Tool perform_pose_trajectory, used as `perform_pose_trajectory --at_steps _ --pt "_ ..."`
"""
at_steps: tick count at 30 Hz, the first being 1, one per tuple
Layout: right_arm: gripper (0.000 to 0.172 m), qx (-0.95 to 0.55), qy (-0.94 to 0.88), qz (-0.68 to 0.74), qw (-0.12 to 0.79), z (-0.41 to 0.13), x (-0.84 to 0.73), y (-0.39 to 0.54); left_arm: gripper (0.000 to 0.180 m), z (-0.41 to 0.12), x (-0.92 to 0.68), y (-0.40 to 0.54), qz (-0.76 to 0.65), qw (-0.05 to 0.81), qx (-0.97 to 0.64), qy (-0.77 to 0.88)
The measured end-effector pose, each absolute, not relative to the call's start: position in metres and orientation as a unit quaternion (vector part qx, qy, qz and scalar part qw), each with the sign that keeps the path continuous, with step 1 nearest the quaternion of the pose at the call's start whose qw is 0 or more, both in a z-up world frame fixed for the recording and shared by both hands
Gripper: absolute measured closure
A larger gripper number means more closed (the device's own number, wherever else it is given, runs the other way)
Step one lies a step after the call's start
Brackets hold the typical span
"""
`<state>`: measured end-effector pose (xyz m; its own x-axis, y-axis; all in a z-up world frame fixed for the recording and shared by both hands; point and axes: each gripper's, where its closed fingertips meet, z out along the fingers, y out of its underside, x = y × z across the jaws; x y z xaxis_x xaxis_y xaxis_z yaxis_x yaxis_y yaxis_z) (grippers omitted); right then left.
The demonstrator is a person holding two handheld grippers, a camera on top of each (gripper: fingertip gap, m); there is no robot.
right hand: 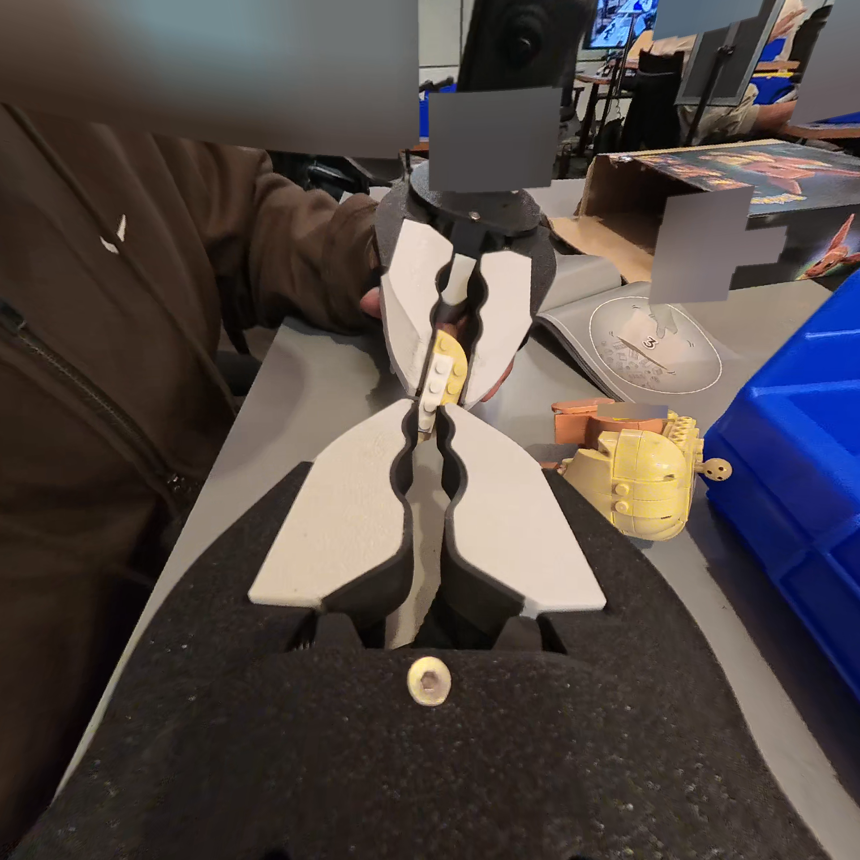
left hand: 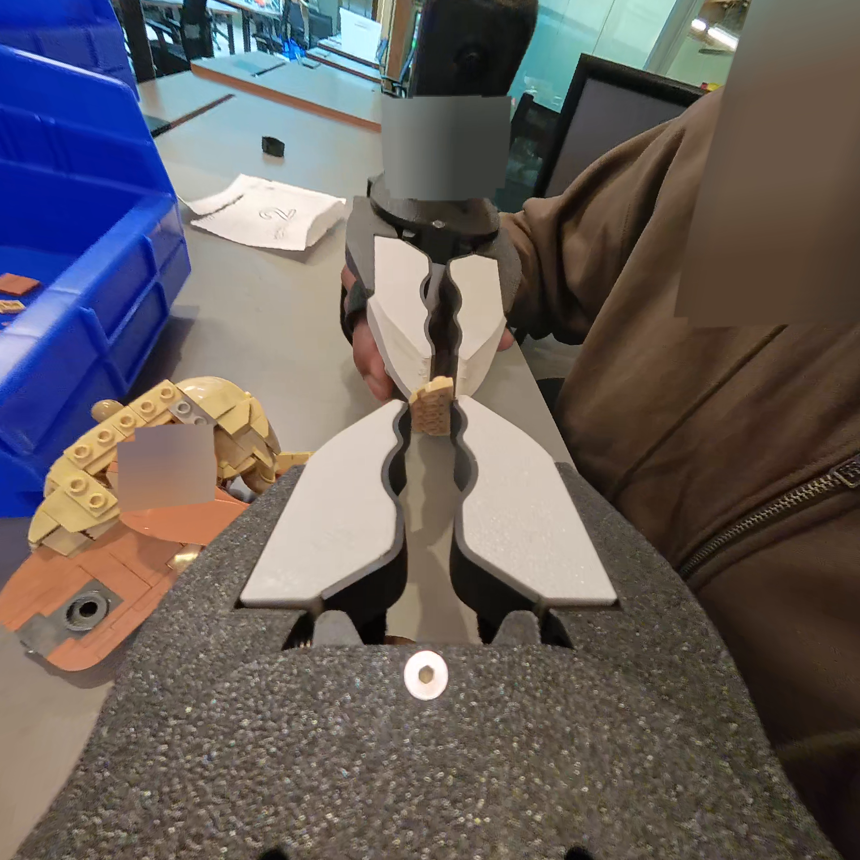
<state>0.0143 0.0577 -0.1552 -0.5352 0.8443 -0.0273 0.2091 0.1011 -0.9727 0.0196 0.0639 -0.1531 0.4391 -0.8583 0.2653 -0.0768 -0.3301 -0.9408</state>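
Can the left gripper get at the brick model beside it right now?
Probably not yet: the left gripper is shut on a tan piece that the right gripper also grips. The table between it and the model looks free.

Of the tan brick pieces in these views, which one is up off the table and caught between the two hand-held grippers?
The small tan plate with a white strip, pinched between both hand-held grippers' fingertips above the table edge. The larger tan and brown brick model rests on the table beside the blue bin.
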Motion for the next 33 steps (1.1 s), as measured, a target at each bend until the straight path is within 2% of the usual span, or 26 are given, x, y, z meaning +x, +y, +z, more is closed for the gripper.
perform_pose_trajectory --at_steps 8,12,18,25,33 --pt "0.166 -0.382 -0.694 0.539 0.287 -0.158 0.016 0.057 0.164 -0.157 0.019 0.062 -0.435 0.444 -0.716 0.318" --pt "0.172 -0.397 -0.677 0.545 0.296 -0.152 0.016 0.070 0.164 -0.155 0.014 0.062 -0.439 0.443 -0.716 0.315" --pt "0.172 -0.423 -0.660 0.570 0.245 -0.155 0.016 0.071 0.164 -0.152 0.011 0.066 -0.433 0.460 -0.712 0.307" --pt "0.161 -0.424 -0.673 0.562 0.227 -0.164 0.015 0.060 0.164 -0.155 0.015 0.066 -0.415 0.466 -0.714 0.319" --pt "0.161 -0.442 -0.672 0.549 0.230 -0.169 0.011 0.063 0.164 -0.159 0.015 0.069 -0.392 0.470 -0.721 0.325"
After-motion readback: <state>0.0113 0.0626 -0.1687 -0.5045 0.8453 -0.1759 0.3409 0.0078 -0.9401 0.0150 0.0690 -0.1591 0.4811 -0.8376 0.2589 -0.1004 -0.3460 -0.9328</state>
